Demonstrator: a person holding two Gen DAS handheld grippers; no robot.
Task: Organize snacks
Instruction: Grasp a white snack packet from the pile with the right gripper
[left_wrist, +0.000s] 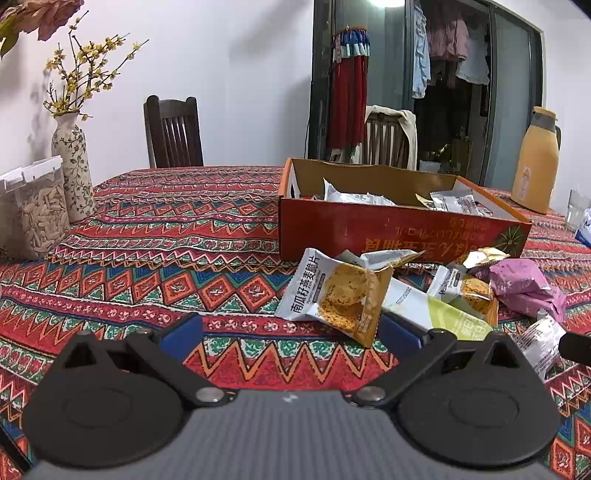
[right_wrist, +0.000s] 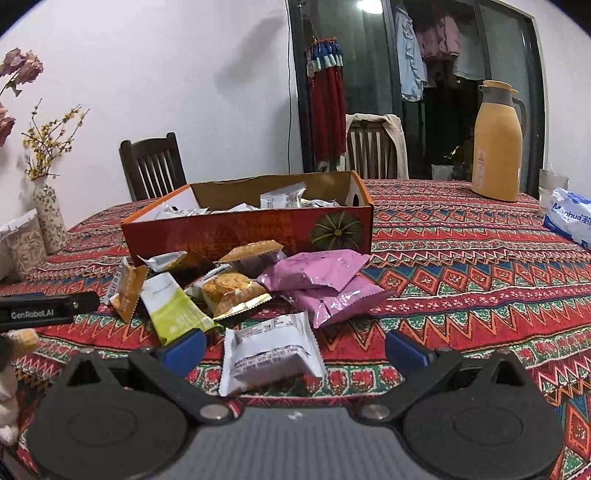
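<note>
Right wrist view: right gripper (right_wrist: 295, 349) stands wide open and empty, low over the patterned tablecloth (right_wrist: 461, 280), with a white snack packet (right_wrist: 271, 360) lying flat between its blue fingertips (right_wrist: 188, 347). Left gripper (left_wrist: 291, 336) is likewise spread wide, holding nothing; an oat-crisp packet (left_wrist: 334, 297) leans just ahead of it, propped on the loose pile. Orange box (right_wrist: 251, 232), already part-filled, sits just behind the pile. Judged step: pick the white packet. Advice: centre the packet, close across its puffed middle rather than the crimped seam, grip gently, lift clear of the green packet (right_wrist: 171, 310) beside it, then carry over the box's near wall.
</note>
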